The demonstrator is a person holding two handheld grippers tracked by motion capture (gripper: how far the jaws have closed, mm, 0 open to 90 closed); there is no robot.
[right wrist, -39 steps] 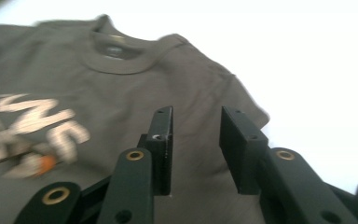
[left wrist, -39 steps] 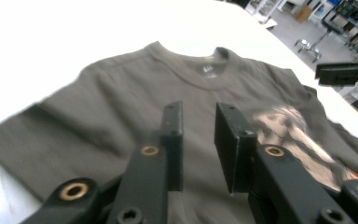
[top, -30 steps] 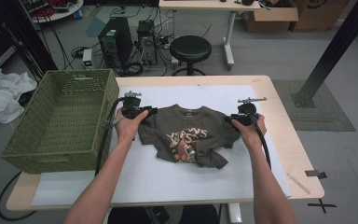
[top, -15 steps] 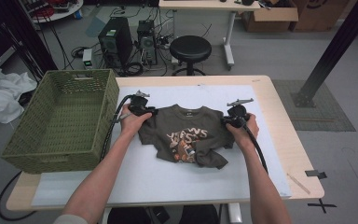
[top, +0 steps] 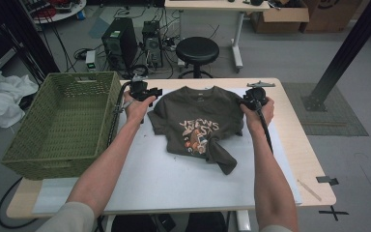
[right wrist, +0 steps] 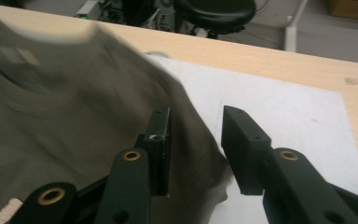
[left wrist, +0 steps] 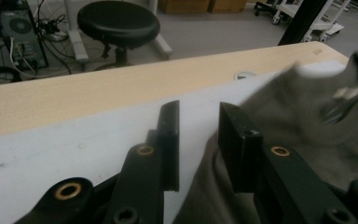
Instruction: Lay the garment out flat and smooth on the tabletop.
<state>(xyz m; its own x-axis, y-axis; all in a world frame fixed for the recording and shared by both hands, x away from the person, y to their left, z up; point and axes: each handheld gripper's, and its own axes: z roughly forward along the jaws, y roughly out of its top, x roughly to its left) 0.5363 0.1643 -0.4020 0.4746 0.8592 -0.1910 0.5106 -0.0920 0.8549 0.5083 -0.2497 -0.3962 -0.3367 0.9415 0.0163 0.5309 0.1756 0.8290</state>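
Tools [top: 145, 92] apparently open, shirt [top: 198, 121] blurred

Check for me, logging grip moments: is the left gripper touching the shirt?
Cannot tell: left gripper stands open; shirt edge lies between its jaws.

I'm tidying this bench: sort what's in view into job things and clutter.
In the job: T-shirt, left gripper, right gripper, both open at its shoulders.
Lying about: green basket, stool, computer towers, white cloth.

dark printed t-shirt [top: 198, 123] on table
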